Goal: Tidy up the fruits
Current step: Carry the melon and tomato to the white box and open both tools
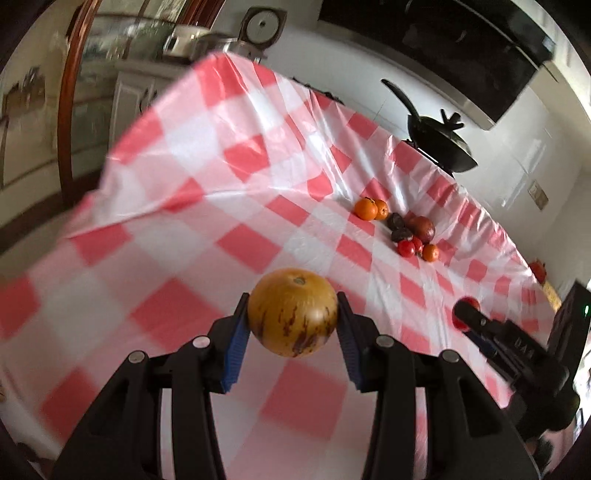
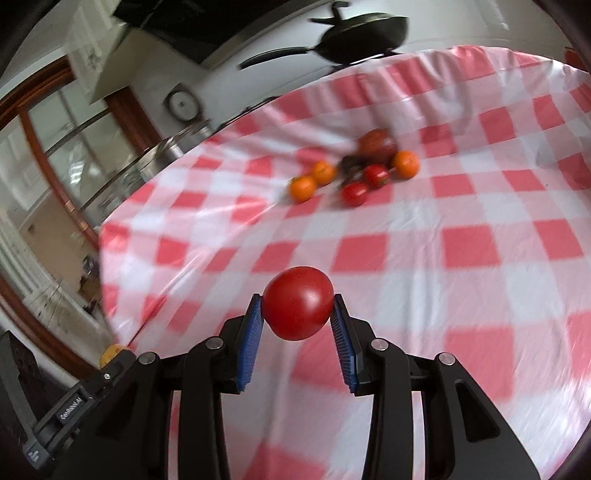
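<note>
My left tool (image 1: 293, 314) is closed on a round yellow-brown fruit (image 1: 293, 312), its blue pads (image 1: 236, 339) pressing the fruit's two sides and carrying it clear above the worktop (image 1: 184, 229). The fruit has dark brown streaks on its lower skin and a small stem scar on top. My right tool (image 2: 297, 306) grips a smooth, glossy red tomato (image 2: 297, 302) the same way, pads (image 2: 251, 339) on either side, also off the surface.

The rest of the fruit lies loose on the red-and-white checked cloth, well ahead of both tools: a cluster (image 2: 354, 170) of three small oranges, two small red tomatoes, a larger reddish-brown fruit and some dark pieces I cannot identify through the blur. I see no bowl or basket holding any of it.

From the left wrist view, my right tool (image 1: 467, 314) shows at the right edge with the red tomato at its tip. A black pan (image 2: 365, 35) sits beyond the worktop's far edge.
</note>
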The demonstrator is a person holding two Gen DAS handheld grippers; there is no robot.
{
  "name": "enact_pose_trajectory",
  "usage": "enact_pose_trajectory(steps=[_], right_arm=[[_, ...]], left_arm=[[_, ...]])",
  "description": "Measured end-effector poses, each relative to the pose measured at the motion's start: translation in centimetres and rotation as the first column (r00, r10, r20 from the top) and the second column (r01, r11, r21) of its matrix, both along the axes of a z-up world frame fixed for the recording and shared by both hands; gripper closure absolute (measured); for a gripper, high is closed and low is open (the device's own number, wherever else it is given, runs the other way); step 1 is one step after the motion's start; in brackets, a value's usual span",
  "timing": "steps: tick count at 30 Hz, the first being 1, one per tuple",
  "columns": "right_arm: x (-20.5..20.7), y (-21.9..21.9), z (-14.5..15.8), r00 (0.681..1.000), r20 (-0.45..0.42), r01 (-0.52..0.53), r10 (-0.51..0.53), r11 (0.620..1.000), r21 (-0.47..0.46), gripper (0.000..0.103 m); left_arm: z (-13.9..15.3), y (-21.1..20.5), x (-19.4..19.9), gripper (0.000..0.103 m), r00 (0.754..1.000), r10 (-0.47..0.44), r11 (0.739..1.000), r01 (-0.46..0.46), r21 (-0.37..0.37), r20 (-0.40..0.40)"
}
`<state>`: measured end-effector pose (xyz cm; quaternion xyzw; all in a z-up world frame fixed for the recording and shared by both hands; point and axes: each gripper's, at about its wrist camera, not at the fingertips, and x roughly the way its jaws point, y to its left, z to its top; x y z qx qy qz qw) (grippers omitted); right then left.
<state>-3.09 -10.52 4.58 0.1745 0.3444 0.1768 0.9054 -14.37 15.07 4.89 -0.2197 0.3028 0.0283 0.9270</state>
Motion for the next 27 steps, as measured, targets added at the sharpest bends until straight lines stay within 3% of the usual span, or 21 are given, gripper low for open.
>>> enact_pose_trajectory(steps=[7, 13, 23, 27], right_arm=[[-5.7, 4.9, 1.1, 0.989, 0.039, -0.139, 0.141, 0.989, -0.058, 0.066], [-9.1, 9.6, 1.2, 0.959, 0.054, -0.269, 0.277, 0.956, -0.117, 0.066], [-14.1, 16.2, -0.3, 0.876, 0.034, -0.468, 0.481, 0.865, -0.183, 0.065], [-16.5, 18.9, -0.7, 0.818, 0.034, -0.555, 0.574, 0.803, -0.218, 0.065]], left_arm=[[-0.9, 3.1, -6.7, 0.058, 1.000, 0.008, 1.000, -0.008, 0.019, 0.000], [-2.1, 6.3, -11.2, 0.058, 0.998, 0.062, 0.997, -0.062, 0.051, -0.005], [-4.1, 11.4, -17.4, 0.058, 0.985, 0.171, 0.982, -0.168, 0.081, -0.025], [-5.4, 12.9, -19.1, 0.058, 0.979, 0.199, 0.978, -0.195, 0.074, -0.051]])
